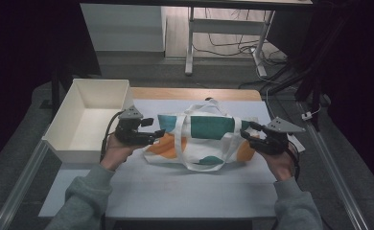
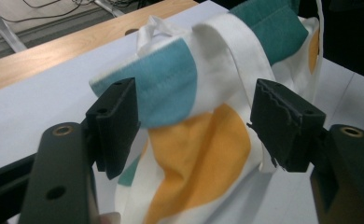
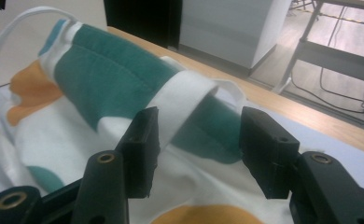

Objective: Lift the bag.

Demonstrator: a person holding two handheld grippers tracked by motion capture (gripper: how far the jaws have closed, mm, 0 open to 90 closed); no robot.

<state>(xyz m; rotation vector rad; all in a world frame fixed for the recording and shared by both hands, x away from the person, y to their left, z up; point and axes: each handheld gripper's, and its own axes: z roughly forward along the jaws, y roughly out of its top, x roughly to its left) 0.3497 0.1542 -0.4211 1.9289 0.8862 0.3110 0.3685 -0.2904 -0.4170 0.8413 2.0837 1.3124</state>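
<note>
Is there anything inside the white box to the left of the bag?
No: in the high view the white box shows a bare floor and bare walls, and the bag lies beside it on the table.

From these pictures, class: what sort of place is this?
Probably a lab or workshop set up for recording: a white work table with side rails, loose cables on the floor, and bare desk frames behind it.

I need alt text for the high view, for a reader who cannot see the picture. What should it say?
A folded white cloth tote bag with teal and orange patches lies on a white table, between two black hand-held grippers, the left gripper and the right gripper, both with jaws open at the bag's ends. An open white rectangular box stands at the table's left edge.
</note>
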